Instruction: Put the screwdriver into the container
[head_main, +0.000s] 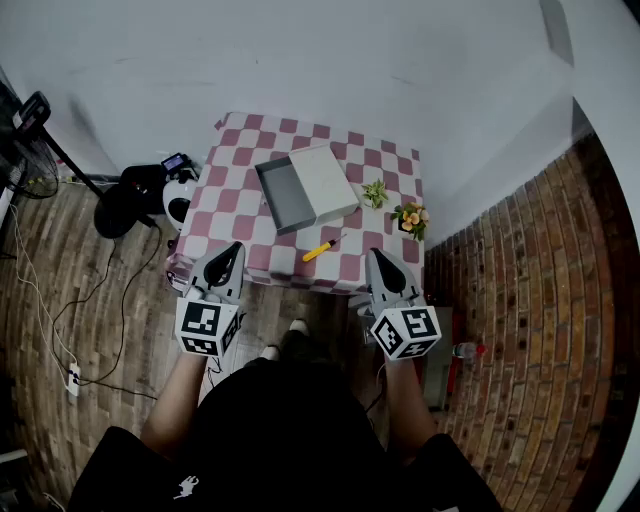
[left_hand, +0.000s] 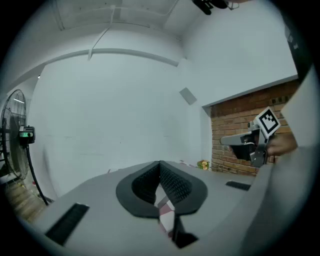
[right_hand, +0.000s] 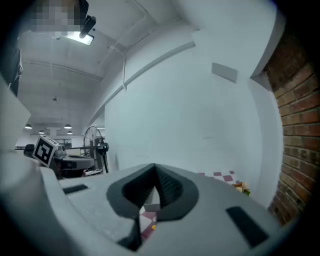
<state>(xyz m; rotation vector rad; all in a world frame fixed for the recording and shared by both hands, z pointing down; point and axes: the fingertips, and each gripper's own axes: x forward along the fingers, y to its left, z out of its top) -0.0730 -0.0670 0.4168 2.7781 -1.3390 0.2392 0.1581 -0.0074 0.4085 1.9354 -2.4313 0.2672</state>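
Observation:
A yellow-handled screwdriver (head_main: 322, 248) lies on the pink-and-white checkered table (head_main: 238, 160), just in front of a grey open box (head_main: 305, 187). My left gripper (head_main: 226, 259) hovers at the table's near left edge, jaws shut and empty. At the near right edge, my right gripper (head_main: 384, 264) is likewise shut on nothing. In the left gripper view the left gripper (left_hand: 160, 165) has its pads touching at the tips. The right gripper (right_hand: 155, 167) shows the same in its own view, with a sliver of the yellow handle (right_hand: 153, 227) seen below it.
Two small potted plants (head_main: 375, 193) (head_main: 411, 217) stand at the table's right side. A fan on a stand (head_main: 30, 120), cables and a black-and-white object (head_main: 172, 190) are on the wooden floor at left. A brick wall (head_main: 540, 300) runs along the right.

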